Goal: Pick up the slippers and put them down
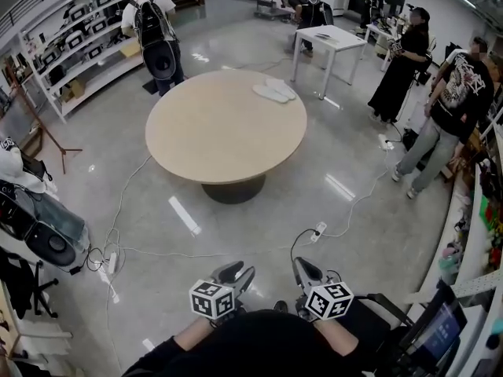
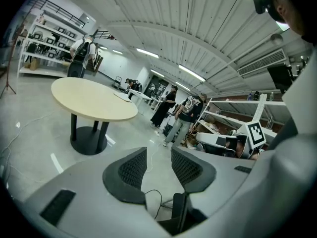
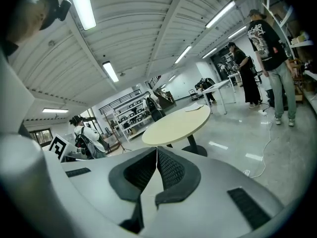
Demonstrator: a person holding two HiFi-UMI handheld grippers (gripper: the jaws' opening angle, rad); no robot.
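Note:
A pair of white slippers [image 1: 274, 91] lies side by side on the far right part of the round beige table [image 1: 220, 136]. In the right gripper view the slippers [image 3: 197, 107] are a pale sliver at the table's far edge. My left gripper [image 1: 242, 276] is held low near my body, far from the table, open with nothing between its pads [image 2: 133, 168]. My right gripper [image 1: 305, 270] sits beside it, shut and empty, its pads [image 3: 168, 168] meeting at the tips. Both grippers aim toward the table.
Cables and a power strip [image 1: 318, 231] trail over the glossy grey floor between me and the table. Several people stand around: one with a backpack [image 1: 153, 34] at the far left, others [image 1: 452, 108] at the right. A white table [image 1: 330, 42] and shelving [image 1: 78, 45] stand behind.

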